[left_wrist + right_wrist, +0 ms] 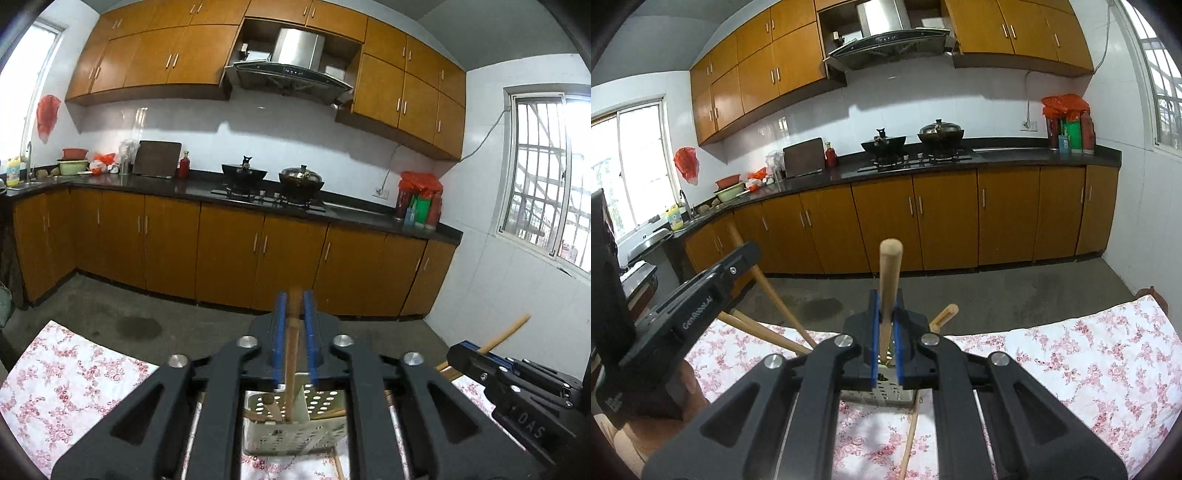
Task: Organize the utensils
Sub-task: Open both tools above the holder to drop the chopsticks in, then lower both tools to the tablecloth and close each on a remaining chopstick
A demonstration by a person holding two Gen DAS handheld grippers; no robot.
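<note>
Left gripper [294, 332]: I am clamping one wooden handle [293, 354] between my jaws, guiding it into perforated holder [295, 424] below.
Right gripper [886, 332]: I am pinching another wooden stick [889, 280] upright, so it is dropping straight in.

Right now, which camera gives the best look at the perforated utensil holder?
The left wrist view: the utensil holder shows its holed wall, divider and wooden handles inside, framed beneath the left gripper. The right wrist view shows only a strip of its holed top, mostly hidden behind the right gripper.

Matt wooden handle [888, 291], perforated metal holder [295, 413]
</note>
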